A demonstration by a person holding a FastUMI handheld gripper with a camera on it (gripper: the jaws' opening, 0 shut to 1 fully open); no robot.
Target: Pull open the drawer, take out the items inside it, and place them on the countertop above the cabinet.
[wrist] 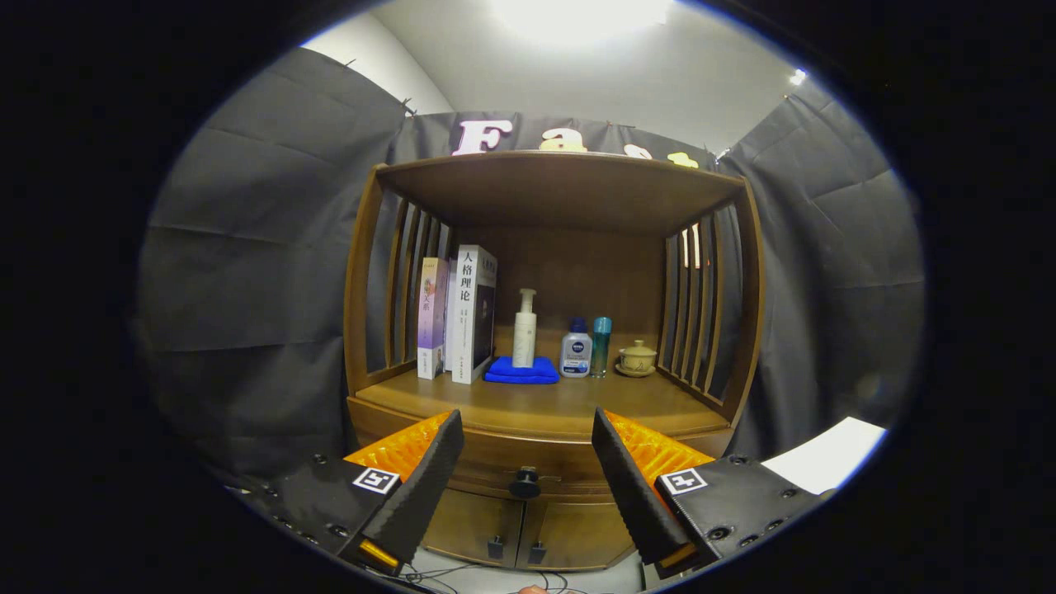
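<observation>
- Facing the wooden cabinet head-on, we hold the gripper with its fingers spread wide and nothing between them.
- The drawer sits shut under the countertop, its dark knob centred in the gap between the fingers but beyond them.
- We judge the pull has not begun; whatever lies in the drawer is hidden.
- Risk: closing off-centre on that small round knob could let it slip out, so we should line up squarely first.
- Risk: pulling at an angle may jam the drawer or rock the cabinet, toppling the pump bottle standing on the blue cloth.
- Risk: the back of the countertop is crowded with books, two small bottles and a lidded cup, so we should set items near the front edge.
</observation>
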